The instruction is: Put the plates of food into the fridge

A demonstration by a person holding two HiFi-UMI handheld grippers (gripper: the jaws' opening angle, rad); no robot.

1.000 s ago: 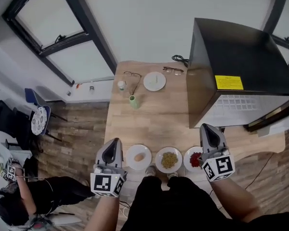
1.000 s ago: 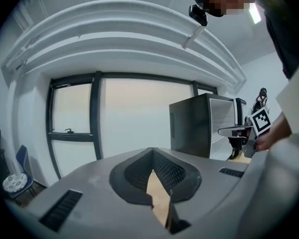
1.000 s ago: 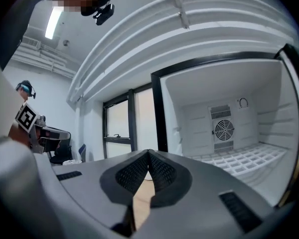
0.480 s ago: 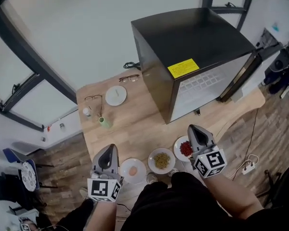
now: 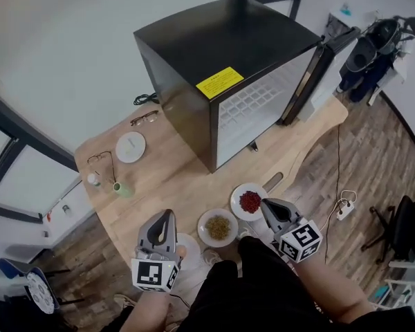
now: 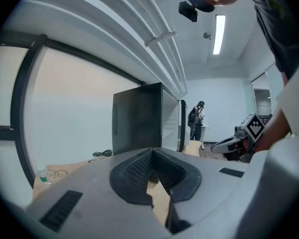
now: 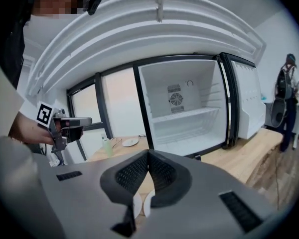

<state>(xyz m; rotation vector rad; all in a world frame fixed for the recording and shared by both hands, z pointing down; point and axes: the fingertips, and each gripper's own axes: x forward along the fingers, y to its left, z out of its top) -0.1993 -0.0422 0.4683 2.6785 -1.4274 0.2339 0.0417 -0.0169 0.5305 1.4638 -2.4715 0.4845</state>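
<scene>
Three plates stand in a row at the wooden table's (image 5: 187, 178) near edge. One holds red food (image 5: 250, 201), one yellow-green food (image 5: 218, 227), and my left gripper (image 5: 167, 215) partly hides the third (image 5: 189, 249). That gripper is shut and empty, just left of the row. My right gripper (image 5: 265, 203) hovers at the red plate's right rim, also shut and empty. The black fridge (image 5: 221, 54) stands behind with its door (image 5: 311, 71) swung open. Its white shelves (image 7: 189, 118) are bare in the right gripper view.
At the table's far left lie a small white dish (image 5: 130, 146), two pairs of glasses (image 5: 145, 118), a green bottle (image 5: 122, 189) and a small white bottle (image 5: 93, 180). A power strip (image 5: 344, 211) lies on the floor at right. A person (image 7: 284, 103) stands beyond the fridge.
The head view has swung right and pulled back, so the fridge's open front and door now show. Both grippers keep their places by the plates, still shut.
</scene>
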